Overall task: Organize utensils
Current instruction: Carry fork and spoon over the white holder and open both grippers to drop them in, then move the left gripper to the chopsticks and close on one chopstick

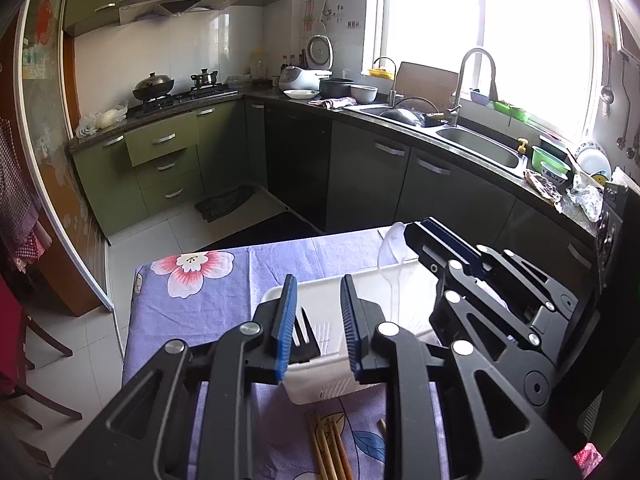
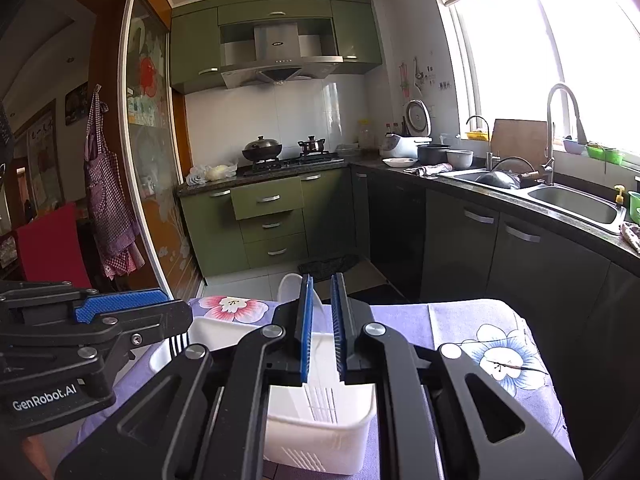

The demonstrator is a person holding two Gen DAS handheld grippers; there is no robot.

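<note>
White slotted utensil basket (image 2: 320, 432) sat on the desk (image 1: 208, 304), on a purple floral cloth. Black fork (image 1: 305, 338) stood tines-up inside it at the left end, between the left gripper (image 1: 318, 328) fingers but not pinched; those fingers were parted with a clear gap either side of it. Translucent white spoon (image 1: 394, 256) leaned in the basket's right part, bowl up above the rim. In the right wrist view the right gripper (image 2: 322, 328) was over the basket with a narrow gap between its fingers, and the spoon's bowl showed just behind the left finger; cannot tell whether the handle was pinched or merely beside the pads. Wooden chopsticks (image 1: 328, 448) lay loose on the cloth just in front of the basket, near the desk's front edge.

Judgement: fork and spoon looked placed, chopsticks left to do. To do it well, open the fingers wide, lift straight up so neither utensil gets dragged or tips the light basket, then take the chopsticks as a bundle near mid-length, fingers across them, and drop them upright in a free compartment. The two grippers sat close together over the basket, so move one at a time.

Behind: green kitchen cabinets, sink, stove.
</note>
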